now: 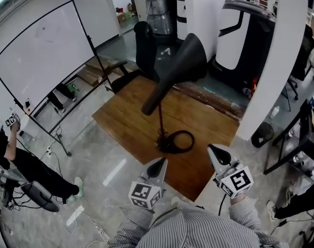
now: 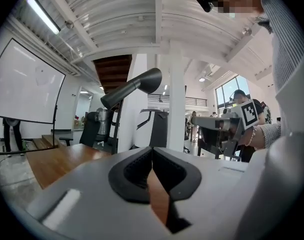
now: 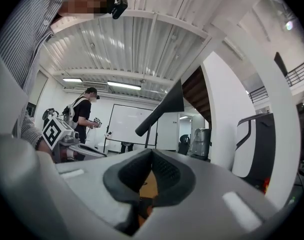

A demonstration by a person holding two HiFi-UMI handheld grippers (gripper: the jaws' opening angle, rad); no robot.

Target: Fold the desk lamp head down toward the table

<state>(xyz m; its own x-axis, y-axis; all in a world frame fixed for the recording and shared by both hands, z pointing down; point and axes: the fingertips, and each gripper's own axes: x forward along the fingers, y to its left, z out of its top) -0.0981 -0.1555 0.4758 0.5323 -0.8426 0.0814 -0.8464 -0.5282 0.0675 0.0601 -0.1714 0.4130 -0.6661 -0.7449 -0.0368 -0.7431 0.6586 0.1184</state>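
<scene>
A black desk lamp stands on the wooden table [image 1: 126, 115]. Its cone head [image 1: 183, 60] is raised and tilted on a thin stem [image 1: 160, 117] above a ring base [image 1: 178, 141]. My left gripper [image 1: 162, 161] is near the table's front edge, shut and empty, just short of the base. To the right of the base my right gripper [image 1: 211, 149] is also shut with nothing in it. The left gripper view has the lamp head [image 2: 136, 86] high ahead of the shut left gripper [image 2: 152, 151]. The right gripper view shows the lamp head [image 3: 162, 108] above the shut right gripper [image 3: 152, 153].
A whiteboard [image 1: 43, 50] on a stand is left of the table. A black office chair [image 1: 146, 45] is behind it. A white pillar [image 1: 281, 76] rises at the right. A person [image 1: 12, 154] sits at the far left, and another person [image 3: 84, 116] stands near the whiteboard.
</scene>
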